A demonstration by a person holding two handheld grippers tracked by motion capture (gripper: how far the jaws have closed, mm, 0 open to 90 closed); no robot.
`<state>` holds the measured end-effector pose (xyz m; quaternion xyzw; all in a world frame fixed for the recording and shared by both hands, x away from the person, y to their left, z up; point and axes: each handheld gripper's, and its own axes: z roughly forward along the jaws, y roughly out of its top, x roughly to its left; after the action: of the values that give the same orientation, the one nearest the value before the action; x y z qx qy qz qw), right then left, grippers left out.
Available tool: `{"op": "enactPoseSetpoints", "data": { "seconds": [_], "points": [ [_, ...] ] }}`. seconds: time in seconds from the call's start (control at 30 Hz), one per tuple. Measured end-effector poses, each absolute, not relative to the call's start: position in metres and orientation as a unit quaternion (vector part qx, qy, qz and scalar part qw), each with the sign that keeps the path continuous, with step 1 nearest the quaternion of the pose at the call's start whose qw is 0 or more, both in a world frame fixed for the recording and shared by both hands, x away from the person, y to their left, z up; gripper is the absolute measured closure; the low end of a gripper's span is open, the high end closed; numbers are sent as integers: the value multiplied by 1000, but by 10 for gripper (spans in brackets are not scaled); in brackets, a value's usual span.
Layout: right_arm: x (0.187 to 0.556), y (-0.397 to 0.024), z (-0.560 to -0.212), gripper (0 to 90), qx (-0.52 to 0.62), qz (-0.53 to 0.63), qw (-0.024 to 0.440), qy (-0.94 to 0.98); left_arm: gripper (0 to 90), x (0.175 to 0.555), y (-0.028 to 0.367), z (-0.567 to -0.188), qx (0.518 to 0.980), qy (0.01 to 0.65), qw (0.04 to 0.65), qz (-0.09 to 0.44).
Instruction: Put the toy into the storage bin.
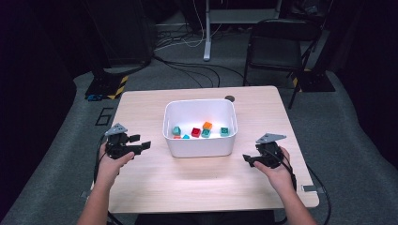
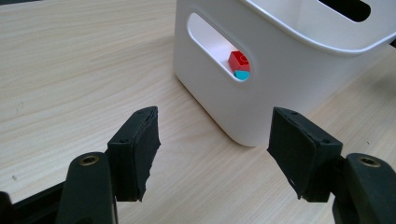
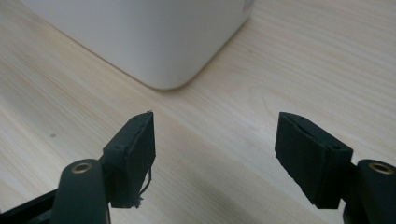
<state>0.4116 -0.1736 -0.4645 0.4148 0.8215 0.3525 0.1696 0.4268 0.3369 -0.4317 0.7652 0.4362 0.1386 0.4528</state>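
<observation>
I held my left gripper (image 1: 141,144) at the left side of the frame in the high view, and my right gripper (image 1: 250,159) at the lower right. Both stood with jaws wide apart and nothing between them, low over the wooden worktop (image 1: 197,183). The white bin (image 1: 199,146) stood in the middle of the frame, between the two grippers and apart from both.

Inside the bin lay small toy bricks: a red brick (image 1: 195,132), an orange brick (image 1: 207,125) and some teal bricks (image 1: 224,131), all near the front wall.

What could go wrong, in my judgement: the bin looked light and its walls were high, so if I reached over the rim at a flat angle, a jaw could catch the rim and push or tip the bin. The bricks were also small and close together, so open jaws coming down could knock a neighbour away or pinch two at once.

The high view showed all the bricks and their colours. The left gripper view showed what the high view did not: a handle slot (image 2: 217,49) in the side wall, with the red brick and a bit of teal visible through it. The right gripper view showed the rounded lower corner of the bin at the upper middle, and bare wood.
</observation>
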Motion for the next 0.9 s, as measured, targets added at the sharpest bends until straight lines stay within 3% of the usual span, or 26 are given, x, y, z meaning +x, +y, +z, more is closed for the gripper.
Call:
{"op": "enactPoseSetpoints", "data": {
  "seconds": [0.53,0.9],
  "points": [
    [415,-195,-507,284,472,354,157,792,336,439,336,-470,778,452,421,119],
    [422,-209,-513,285,485,338,182,786,342,450,342,-493,784,464,395,116]
  ]
}}
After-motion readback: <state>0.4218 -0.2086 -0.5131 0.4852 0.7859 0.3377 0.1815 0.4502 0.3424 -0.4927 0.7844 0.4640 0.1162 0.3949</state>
